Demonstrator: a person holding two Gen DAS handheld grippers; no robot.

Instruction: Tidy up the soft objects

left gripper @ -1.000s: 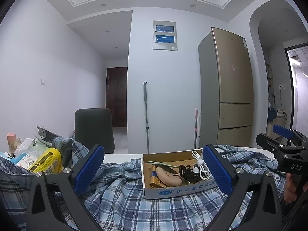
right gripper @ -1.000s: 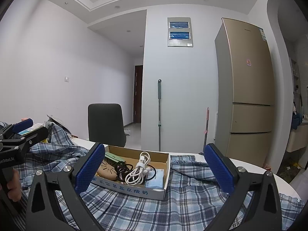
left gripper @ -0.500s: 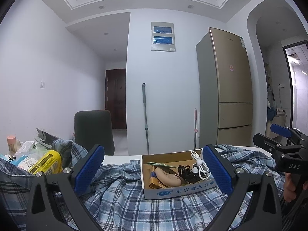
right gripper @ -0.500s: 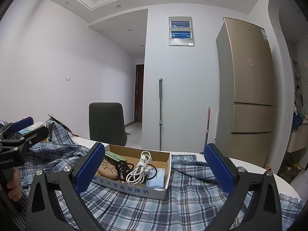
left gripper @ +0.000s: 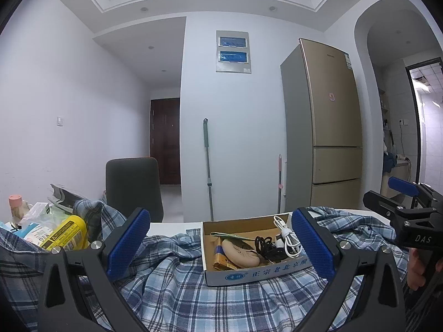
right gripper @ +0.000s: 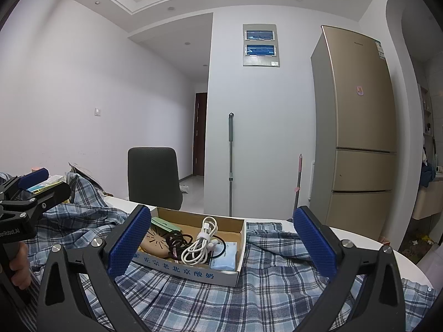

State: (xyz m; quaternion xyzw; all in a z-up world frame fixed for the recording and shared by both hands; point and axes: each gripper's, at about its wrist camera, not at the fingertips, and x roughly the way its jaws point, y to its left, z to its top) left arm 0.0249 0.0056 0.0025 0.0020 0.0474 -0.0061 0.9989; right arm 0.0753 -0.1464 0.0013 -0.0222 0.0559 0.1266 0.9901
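A blue plaid shirt [left gripper: 193, 290] [right gripper: 263, 290] lies crumpled over the white table. On top of it sits a shallow cardboard box [left gripper: 257, 272] [right gripper: 188, 269] holding a white cable [right gripper: 199, 242], black cords, a tan round item and a blue packet. My left gripper [left gripper: 218, 246] is open, held low above the shirt in front of the box. My right gripper [right gripper: 221, 240] is open too, facing the box from the other side. Each gripper shows at the edge of the other's view, held by a hand.
A yellow bottle [left gripper: 65, 233], packets and a pink-capped jar [left gripper: 16, 204] crowd the table's left end. A dark chair [left gripper: 133, 185] stands behind the table. A gold fridge [left gripper: 329, 127] and two mop handles stand against the far wall. The table's rounded white edge [right gripper: 409, 262] shows at right.
Both views shifted only slightly; the left view sank a little. The grippers stay open and the shirt and box have not moved.
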